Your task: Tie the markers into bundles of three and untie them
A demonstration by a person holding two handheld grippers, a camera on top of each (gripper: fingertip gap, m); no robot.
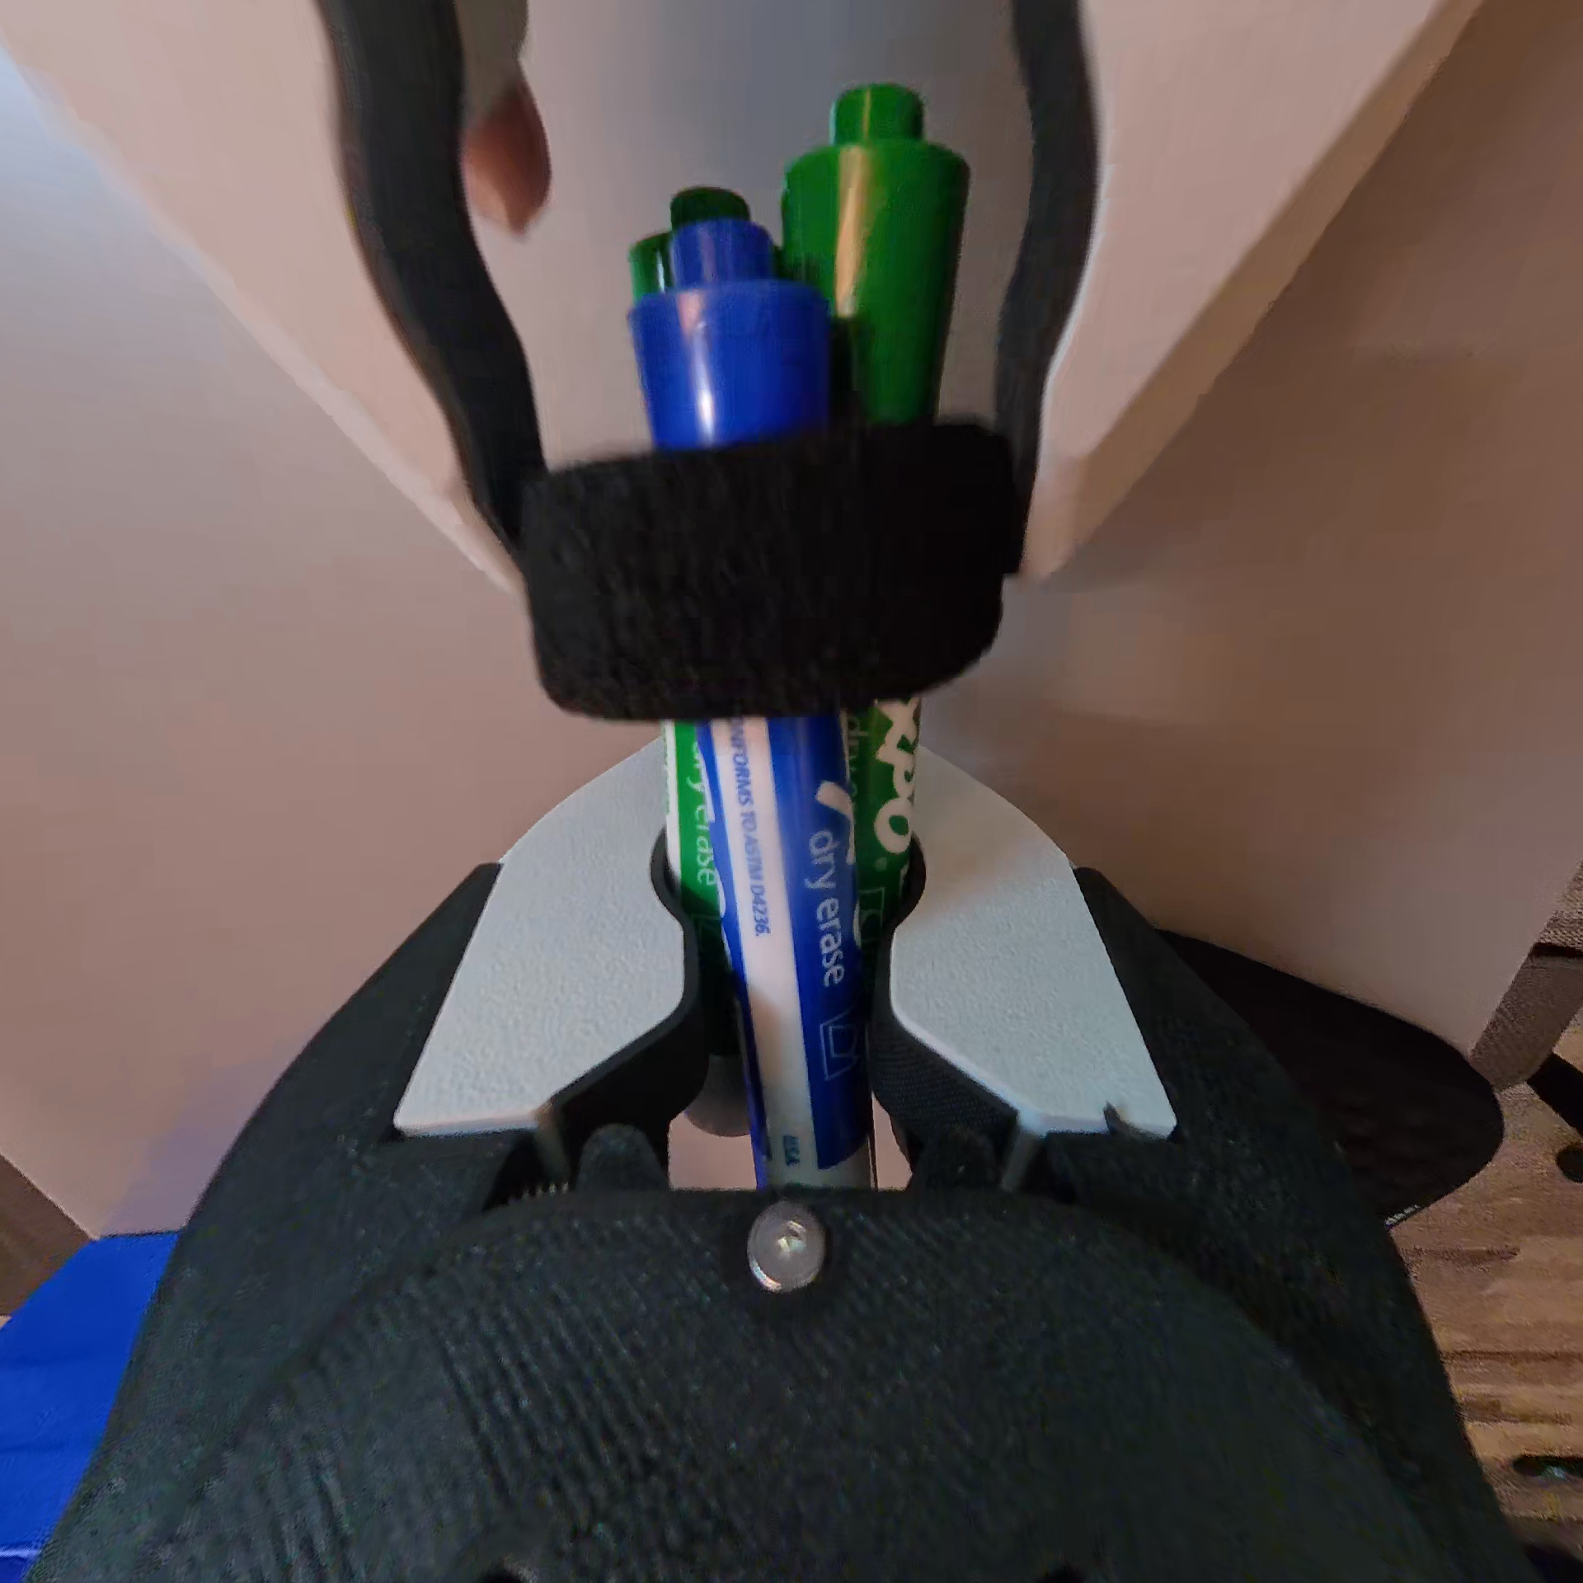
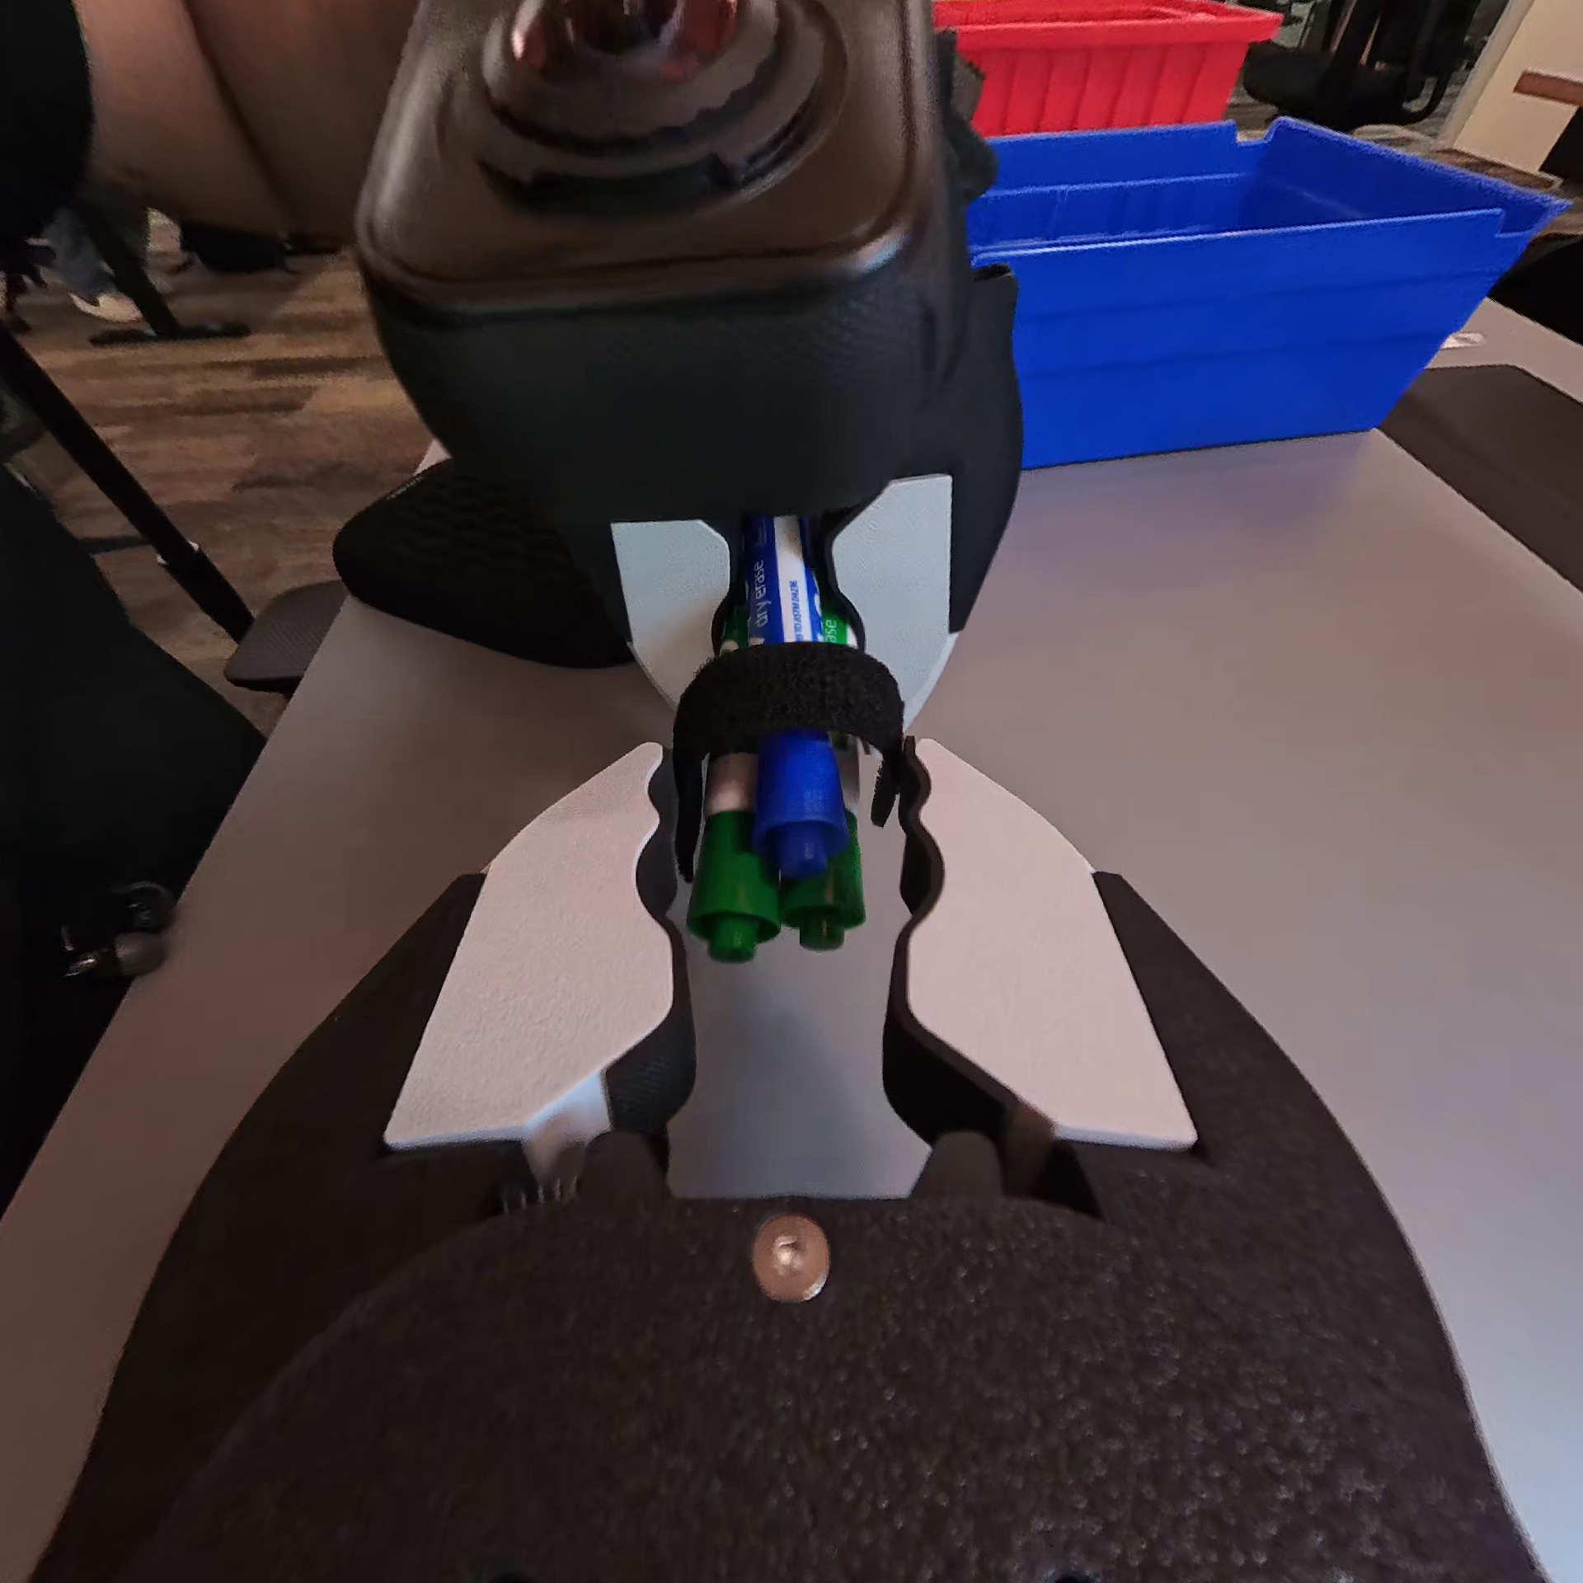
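Note:
Three dry-erase markers, one blue and two green, are held together by a black hook-and-loop strap. My left gripper is shut on the marker barrels, below the strap. The caps point away from it. My right gripper faces it and is open. Its fingers stand on either side of the caps, just short of the strap. Two loose strap ends hang by its fingertips. In the right wrist view the left gripper holds the bundle above the grey table.
A blue bin stands at the table's far right, and a red bin is behind it. A black chair is beyond the table's left edge. A person's arm is at upper left. Across from one pair of fingers to the other is roughly 7 cm.

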